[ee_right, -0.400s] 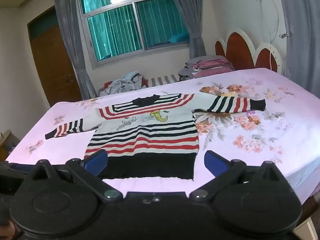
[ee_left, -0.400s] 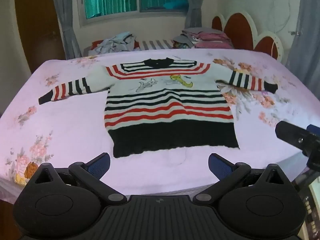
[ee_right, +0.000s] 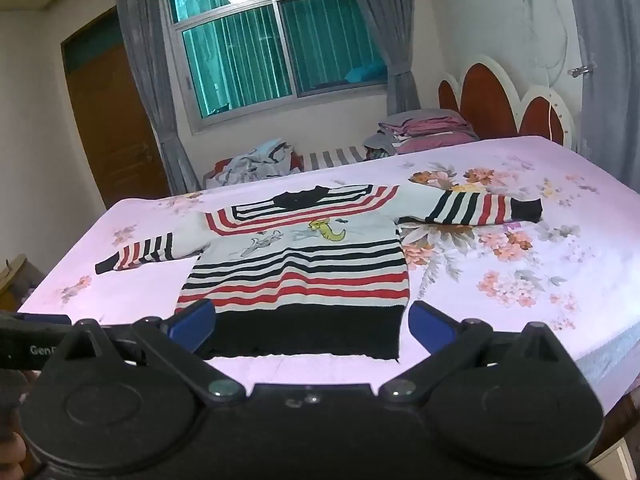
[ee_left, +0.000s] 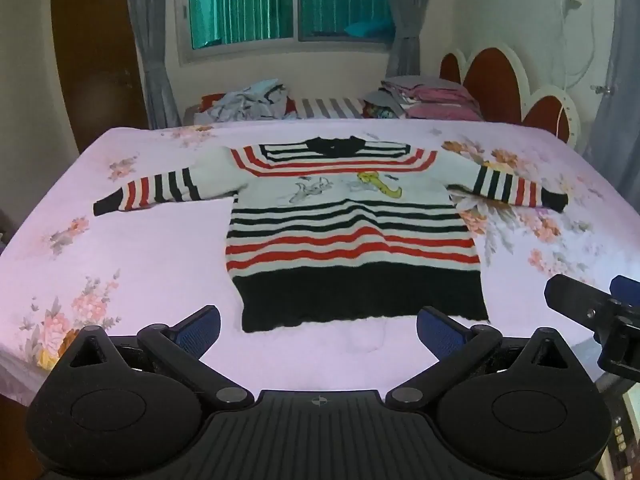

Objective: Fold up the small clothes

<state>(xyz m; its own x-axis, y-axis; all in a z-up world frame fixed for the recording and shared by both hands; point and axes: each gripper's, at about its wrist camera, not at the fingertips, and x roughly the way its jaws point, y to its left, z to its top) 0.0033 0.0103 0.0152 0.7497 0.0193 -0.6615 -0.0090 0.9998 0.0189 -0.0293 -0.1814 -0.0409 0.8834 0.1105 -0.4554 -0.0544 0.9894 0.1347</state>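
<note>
Two grippers, both spread wide, nothing held. Left-wrist view, L to R: door (ee_left: 100, 52) at upper left; curtain (ee_left: 150, 40) beside window (ee_left: 288, 0), top centre; clothes pile (ee_left: 252, 98) and folded stack (ee_left: 424, 98) behind the bed, centre; headboard (ee_left: 496, 80) at upper right. Bed (ee_left: 140, 272), pink floral sheet, fills mid-frame. Sweater (ee_left: 352, 236) lies flat at frame centre, face up, collar toward the window, black hem nearest the camera, both sleeves stretched sideways: L cuff (ee_left: 106, 205) at mid-left, R cuff (ee_left: 554, 202) at mid-right. Left gripper (ee_left: 318, 330) at bottom centre, blue pads well apart, above bare sheet just short of the hem; no cloth between the jaws. Right gripper (ee_left: 592, 308) enters at lower-right edge, clear of the sweater.

Right-wrist view, L to R: door (ee_right: 116, 120) at left, window (ee_right: 276, 44) top centre, headboard (ee_right: 492, 100) at right. Sweater (ee_right: 300, 276) sits centre-left on the bed (ee_right: 520, 300), seen at an angle. Right gripper (ee_right: 312, 326) at bottom centre, jaws wide; its L pad (ee_right: 194, 326) overlaps the hem's left corner in the picture, R pad (ee_right: 432, 326) just right of the hem. Contact w/ cloth: cannot tell. Part of left gripper (ee_right: 24, 346) shows at lower-left edge.
</note>
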